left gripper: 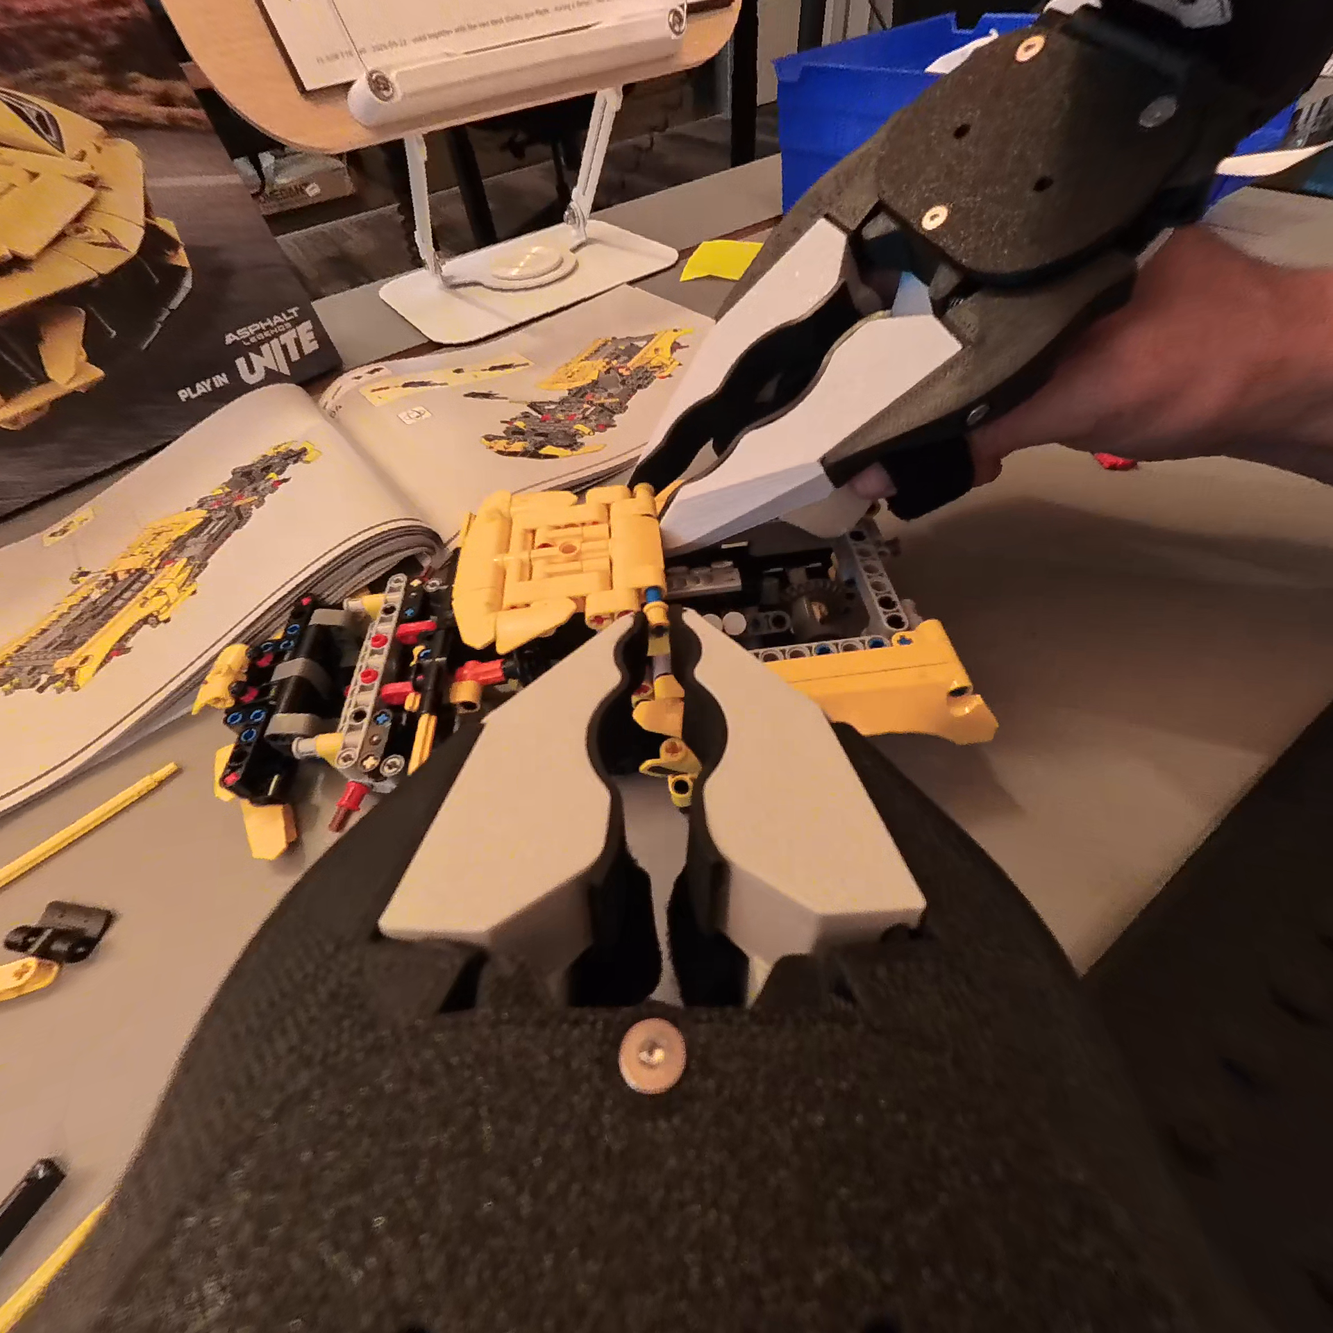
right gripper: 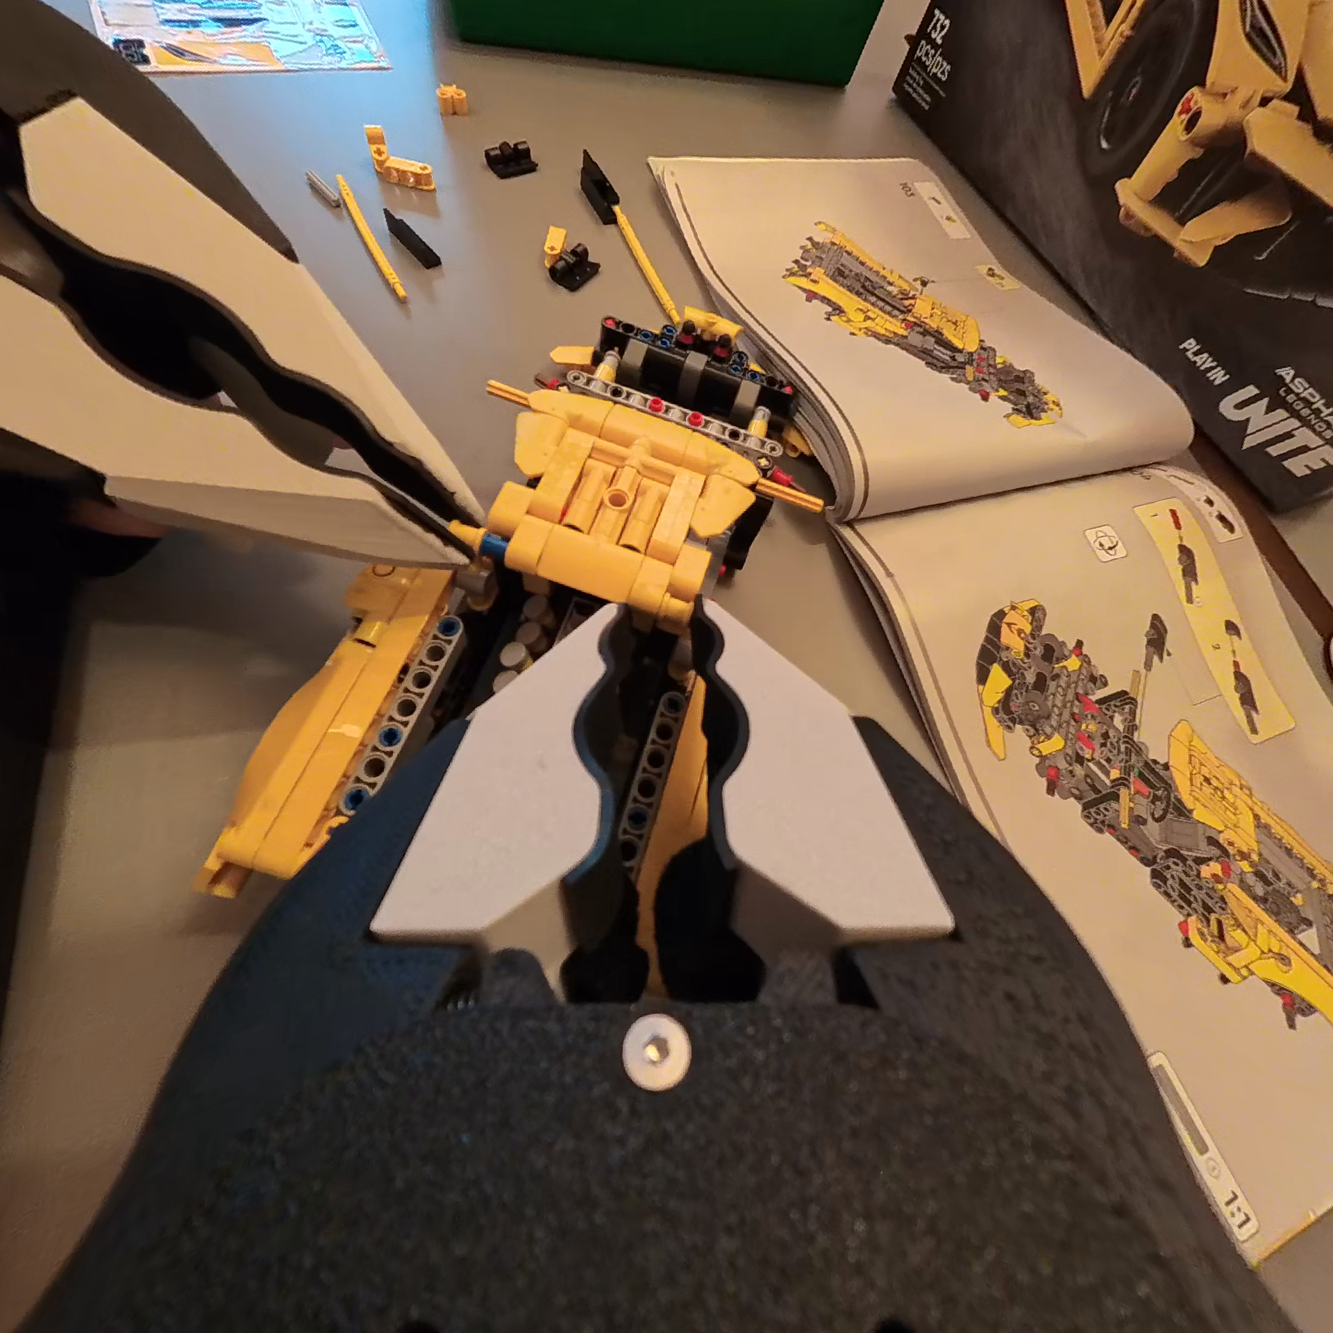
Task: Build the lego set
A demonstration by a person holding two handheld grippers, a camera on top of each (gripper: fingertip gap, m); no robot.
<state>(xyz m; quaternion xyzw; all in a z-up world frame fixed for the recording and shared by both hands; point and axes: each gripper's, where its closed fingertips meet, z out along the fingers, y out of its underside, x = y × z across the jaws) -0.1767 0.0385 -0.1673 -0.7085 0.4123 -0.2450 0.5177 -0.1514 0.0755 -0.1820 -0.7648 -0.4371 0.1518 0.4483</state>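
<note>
Here, the left hand-held gripper is nearly closed, pinching a thin yellow-and-blue pin at the edge of the yellow lego car model's panel. The right hand-held gripper, also narrowed, meets that panel's opposite edge; its hold is unclear. The model lies mid-desk against the open instruction booklet.
</note>
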